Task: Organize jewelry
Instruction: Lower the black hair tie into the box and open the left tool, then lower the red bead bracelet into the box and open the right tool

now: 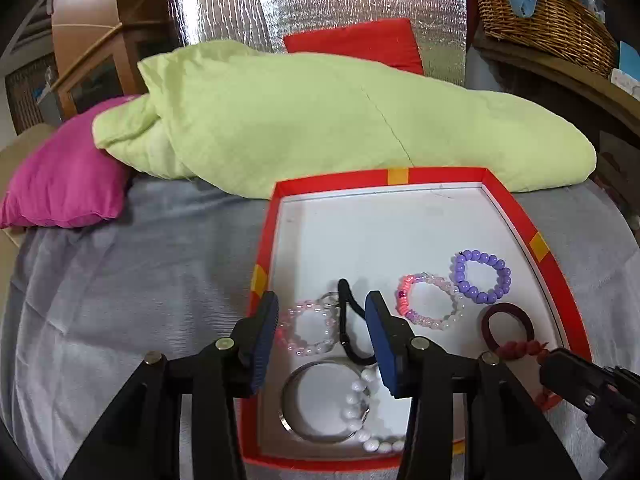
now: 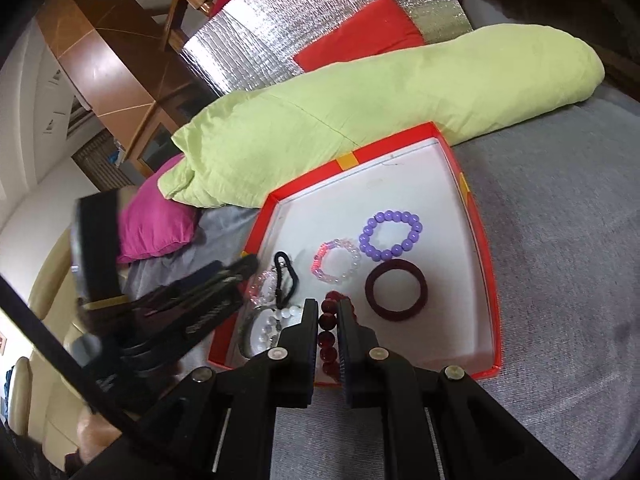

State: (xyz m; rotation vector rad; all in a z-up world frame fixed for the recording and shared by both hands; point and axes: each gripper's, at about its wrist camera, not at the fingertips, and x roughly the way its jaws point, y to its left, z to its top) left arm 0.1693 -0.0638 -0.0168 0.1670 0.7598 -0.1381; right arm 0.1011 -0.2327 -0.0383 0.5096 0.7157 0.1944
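A red box lid (image 1: 540, 248) (image 2: 486, 264) with a white floor lies on the grey bed and holds jewelry. In it are a purple bead bracelet (image 1: 482, 276) (image 2: 390, 236), a pink and clear bracelet (image 1: 430, 302) (image 2: 336, 262), a maroon hair band (image 1: 506, 324) (image 2: 396, 292), a black hair tie (image 1: 352, 328) (image 2: 286, 280), a pale pink bracelet (image 1: 308, 328), a metal ring (image 1: 320, 400) and white pearls (image 1: 360, 396). My left gripper (image 1: 324, 320) is open above the pale pink bracelet. My right gripper (image 2: 329, 320) is shut on a dark red bead bracelet (image 2: 328, 336) (image 1: 520, 348) over the lid's near edge.
A green pillow (image 1: 320, 120) (image 2: 360, 92) lies just behind the lid. A pink cushion (image 1: 64, 184) is at the left and a red cushion (image 1: 356, 44) behind. A wicker basket (image 1: 544, 20) stands at the back right. Grey bedsheet (image 2: 560, 240) surrounds the lid.
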